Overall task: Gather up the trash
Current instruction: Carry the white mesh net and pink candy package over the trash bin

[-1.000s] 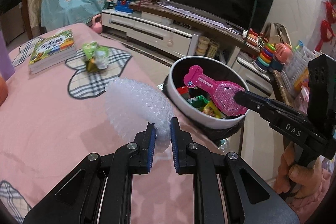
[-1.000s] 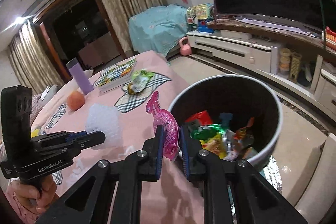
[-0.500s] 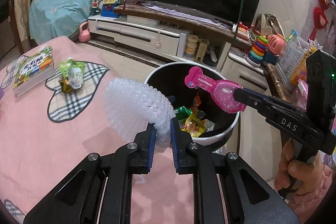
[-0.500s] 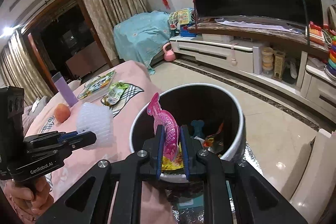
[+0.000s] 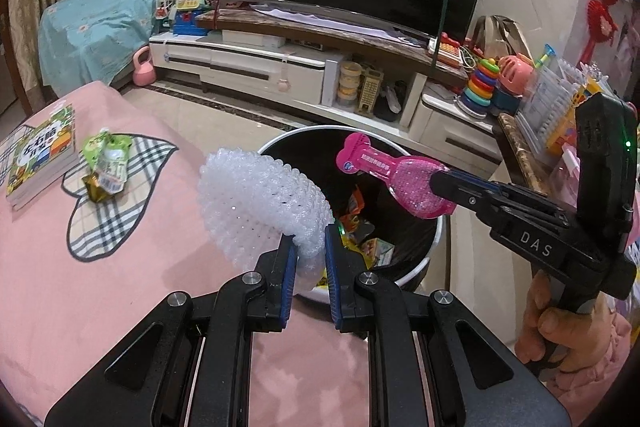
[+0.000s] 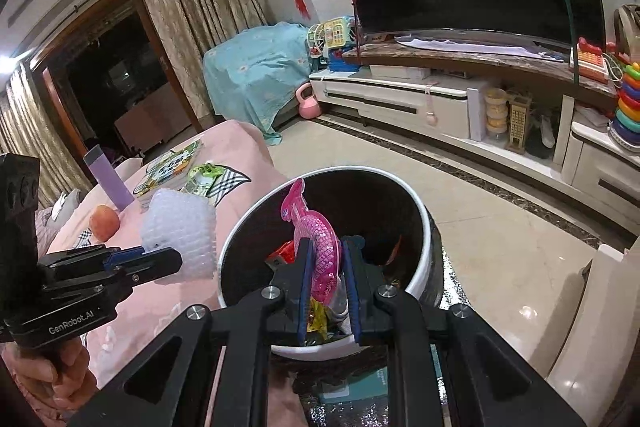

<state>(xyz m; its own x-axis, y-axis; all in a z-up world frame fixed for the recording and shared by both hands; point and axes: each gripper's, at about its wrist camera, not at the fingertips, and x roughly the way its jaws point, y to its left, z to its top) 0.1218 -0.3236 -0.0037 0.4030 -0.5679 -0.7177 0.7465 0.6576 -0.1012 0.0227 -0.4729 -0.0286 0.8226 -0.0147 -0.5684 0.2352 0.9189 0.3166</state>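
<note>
my left tongs (image 5: 310, 259) are closed on a piece of white foam netting (image 5: 260, 207), pinched by its near edge; the netting stands up from the pads and hangs over the edge of the pink bed cover (image 5: 120, 287), just beside the rim of the bin (image 5: 420, 267). my right tongs (image 6: 326, 291) are clamped on a pink plastic packet (image 6: 316, 247), held upright by its wide end with its narrow tab pointing up, directly above the open mouth of the bin (image 6: 424, 227). the bin is round, white outside and dark inside, and stands on the floor against the bed; bright wrappers (image 5: 360, 227) lie at its bottom. on the bed cover lie a green pouch (image 5: 106, 167) on a checked heart patch, a picture book (image 5: 40, 155) just beyond it, a purple bottle (image 6: 108, 179) standing upright and an orange fruit (image 6: 105, 222) near it. my hand (image 5: 560, 331) grips the right handle.
</note>
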